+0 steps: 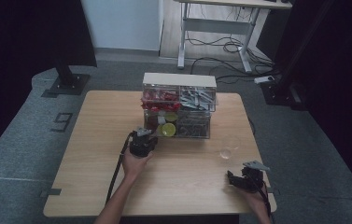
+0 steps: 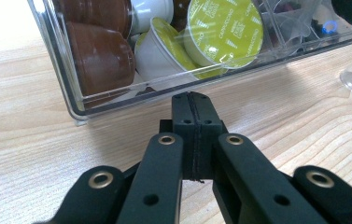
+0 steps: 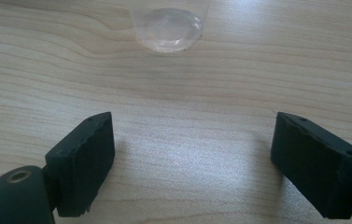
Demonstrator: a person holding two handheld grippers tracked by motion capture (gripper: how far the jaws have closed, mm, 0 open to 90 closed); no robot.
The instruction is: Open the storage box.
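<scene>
Left gripper view: pressed-together left gripper [image 2: 193,100] seemingly touching drawer [image 2: 78,100].

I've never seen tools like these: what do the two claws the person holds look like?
Both are black. The left claw has two flat ridged pads on arms with brass-coloured rivets, and a black cable trails from it. The right claw has blocky pads and a grey three-cornered plate on top. Forearms are bare.

The clear drawer organiser [image 1: 179,106] stands upright at the far middle of the table, two tiers high under a white top. Its lower left drawer [image 2: 117,100] holds brown and green-lidded coffee pods [image 2: 222,30] lying jumbled on their sides. A clear cup [image 1: 229,145] stands upright, near and right of the organiser.
</scene>
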